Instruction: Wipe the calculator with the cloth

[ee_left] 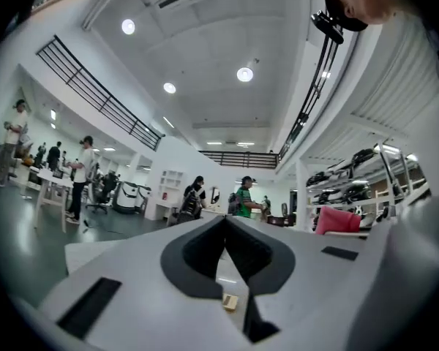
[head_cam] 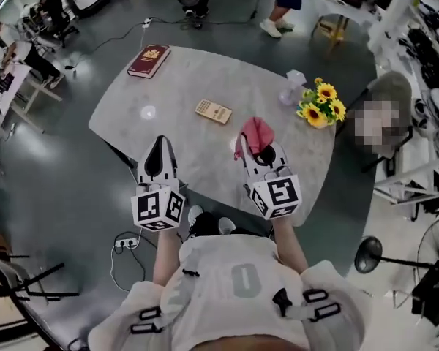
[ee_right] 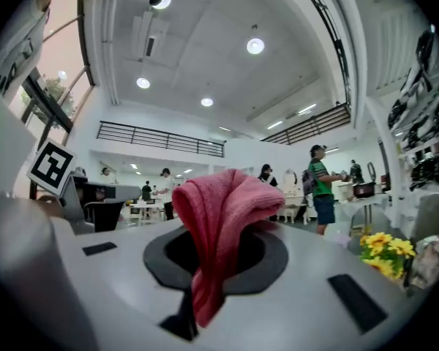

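A tan calculator point(head_cam: 214, 111) lies flat near the middle of the grey table point(head_cam: 175, 79). My right gripper point(head_cam: 257, 143) hovers over the table's near right part, shut on a pink cloth point(head_cam: 254, 135) that bunches up out of its jaws point(ee_right: 223, 225). My left gripper point(head_cam: 159, 146) is held over the table's near edge, shut with nothing between its jaws; its tips point(ee_left: 225, 221) meet. Both grippers point level, and the calculator lies beyond and between them. In the left gripper view, the pink cloth point(ee_left: 339, 219) shows at the right.
A dark red book point(head_cam: 148, 60) lies at the far left of the table. Yellow sunflowers point(head_cam: 320, 104) and a clear bottle point(head_cam: 291, 88) stand at the right edge point(ee_right: 384, 253). People stand beyond the table point(ee_right: 322, 185). A power strip point(head_cam: 126, 243) and cables lie on the floor.
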